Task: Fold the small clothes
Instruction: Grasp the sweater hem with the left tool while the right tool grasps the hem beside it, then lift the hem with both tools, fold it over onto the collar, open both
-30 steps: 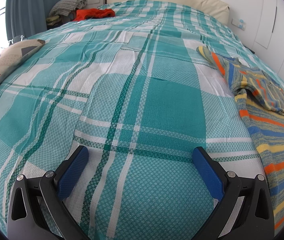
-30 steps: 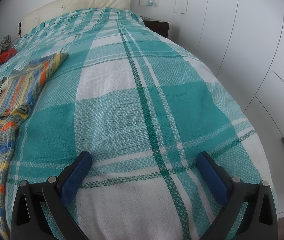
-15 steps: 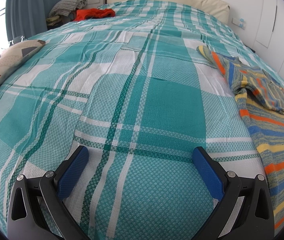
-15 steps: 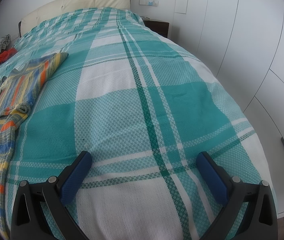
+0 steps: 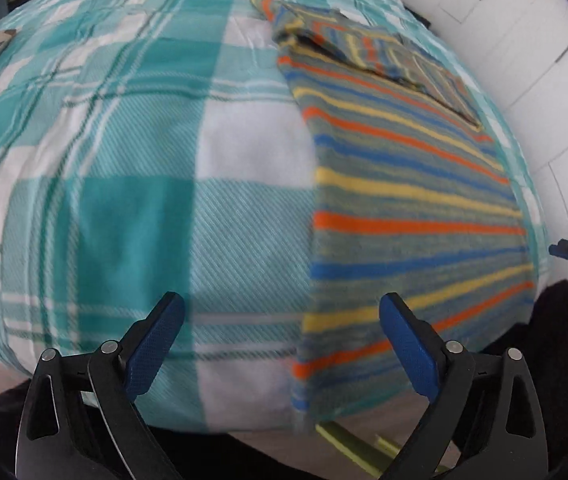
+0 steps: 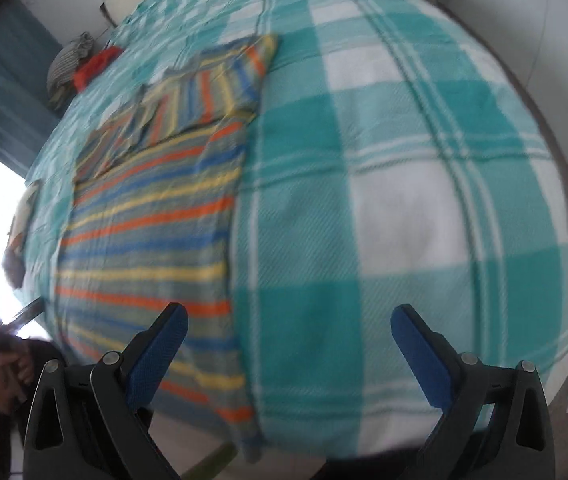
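— Striped cloth, orange, blue and yellow: where is the striped garment (image 5: 404,184) lying?
— It is lying flat on the teal plaid bed (image 5: 132,200), reaching the near edge, its top part folded over.
— And the grippers?
— The left gripper (image 5: 282,344) has just been closing slightly, yet both it and the right gripper (image 6: 290,350) are hanging released above the bed edge, gripping nothing.

Both tools point steeply down, the left tool (image 5: 282,330) with jaws wide but just narrowing on nothing, the right tool (image 6: 289,340) spread wide and empty.
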Demonstrator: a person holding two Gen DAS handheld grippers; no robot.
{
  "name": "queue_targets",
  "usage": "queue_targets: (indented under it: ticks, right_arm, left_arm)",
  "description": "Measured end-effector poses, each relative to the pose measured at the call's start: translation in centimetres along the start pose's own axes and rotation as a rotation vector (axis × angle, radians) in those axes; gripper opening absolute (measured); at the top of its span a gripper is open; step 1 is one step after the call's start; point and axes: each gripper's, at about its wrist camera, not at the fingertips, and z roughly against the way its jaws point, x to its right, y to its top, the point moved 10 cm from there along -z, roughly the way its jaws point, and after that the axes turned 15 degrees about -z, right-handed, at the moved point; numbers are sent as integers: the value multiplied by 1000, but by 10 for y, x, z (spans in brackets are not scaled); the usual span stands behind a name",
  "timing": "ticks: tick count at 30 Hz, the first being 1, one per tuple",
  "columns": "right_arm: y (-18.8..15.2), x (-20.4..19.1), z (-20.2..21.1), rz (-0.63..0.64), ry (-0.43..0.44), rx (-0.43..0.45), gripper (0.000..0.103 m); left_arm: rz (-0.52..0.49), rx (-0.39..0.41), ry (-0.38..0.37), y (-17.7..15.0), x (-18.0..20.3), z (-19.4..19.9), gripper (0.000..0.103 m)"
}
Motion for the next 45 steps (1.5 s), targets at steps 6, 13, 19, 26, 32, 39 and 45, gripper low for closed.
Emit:
queue_targets:
  ticks: [6, 13, 19, 26, 32, 39, 45]
  right_arm:
    - [-97, -15, -45, 76, -112, -225, 86]
    - [-104, -23, -63, -17, -43, -279, 5]
    - [-50, -69, -20, -79, 183, -144, 5]
    - [99, -119, -18, -133, 325, 45, 5]
    - [232, -126, -54, -232, 379, 51, 5]
    - [321, -92, -96, -408, 480, 184, 56]
    - [303, -109, -58, -165, 471, 213, 55]
  left_arm:
    - [-90, -92, 71, -25, 46, -21, 53]
    - [41, -78, -99, -15, 63, -20, 3]
    - [154, 107, -265, 67, 62, 14, 3]
    - [222, 236, -250, 222, 8, -10, 3]
    - [260, 185, -227, 337, -15, -83, 4]
    - [453, 286, -117, 370, -114, -79, 47]
    - [97, 270, -64, 325, -74, -41, 51]
